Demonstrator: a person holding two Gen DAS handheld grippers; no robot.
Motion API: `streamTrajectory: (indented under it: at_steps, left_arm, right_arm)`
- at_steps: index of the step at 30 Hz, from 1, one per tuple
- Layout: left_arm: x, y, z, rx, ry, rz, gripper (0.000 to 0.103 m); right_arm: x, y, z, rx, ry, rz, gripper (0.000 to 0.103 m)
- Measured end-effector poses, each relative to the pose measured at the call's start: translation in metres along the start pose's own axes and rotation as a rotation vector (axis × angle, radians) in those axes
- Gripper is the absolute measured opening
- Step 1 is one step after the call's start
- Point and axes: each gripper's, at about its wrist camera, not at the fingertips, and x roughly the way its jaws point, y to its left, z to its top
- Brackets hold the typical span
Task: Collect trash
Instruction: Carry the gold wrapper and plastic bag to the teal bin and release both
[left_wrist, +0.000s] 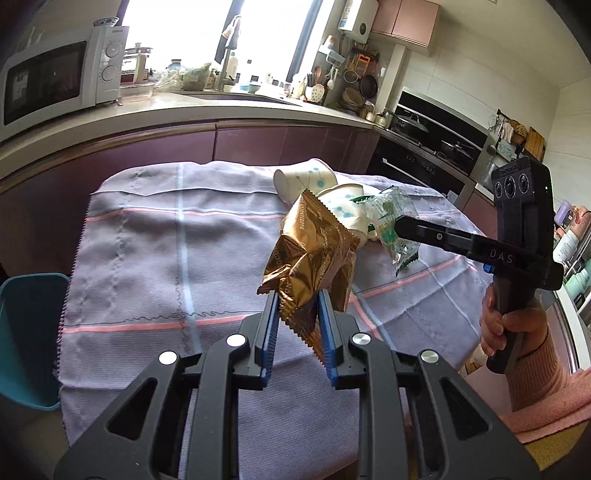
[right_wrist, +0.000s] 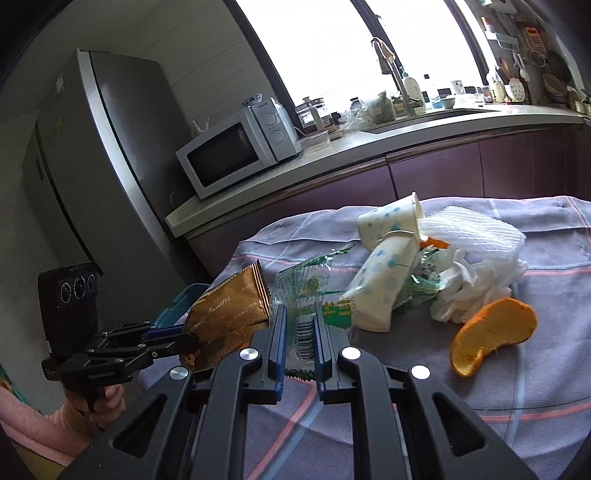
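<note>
Left gripper (left_wrist: 297, 317): clamped on gold wrapper (left_wrist: 310, 254), pinched at its crimped end so the rest stands clear above the desk (left_wrist: 147, 258). Print reads "DAOXIANGCUN", "Since 1773".

Right gripper (right_wrist: 300, 334): nearly closed on clear green wrapper (right_wrist: 299, 291), held at the barcode end; other print illegible.

Bin (left_wrist: 29, 339): teal, left of my left gripper, beside the desk; likely drop point.

Ahead of right gripper, uncollected: cups (right_wrist: 384, 258), tissue (right_wrist: 469, 284), foam net (right_wrist: 469, 232), orange peel (right_wrist: 491, 336).

Gripper bodies: "DAS", "GenRobot.AI".
</note>
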Motion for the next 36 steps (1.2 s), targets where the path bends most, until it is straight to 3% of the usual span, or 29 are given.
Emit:
streamTrajectory:
  at_steps: [20,27,36]
  left_arm:
    - [-0.114,0.134,-0.022,-0.222,-0.135,0.350,0.022]
    - [-0.126,0.183,-0.034,-0.300,-0.122,0.431,0.022]
    - [-0.120,0.222,-0.051,-0.371,-0.085,0.479,0.022]
  right_arm:
    - [0.131,0.127,0.034,-0.182,0.187,0.268,0.012]
    - [0.180,0.163,0.037,-0.222,0.267,0.314,0.012]
    - [0.235,0.197,0.033,-0.255,0.353,0.322,0.011]
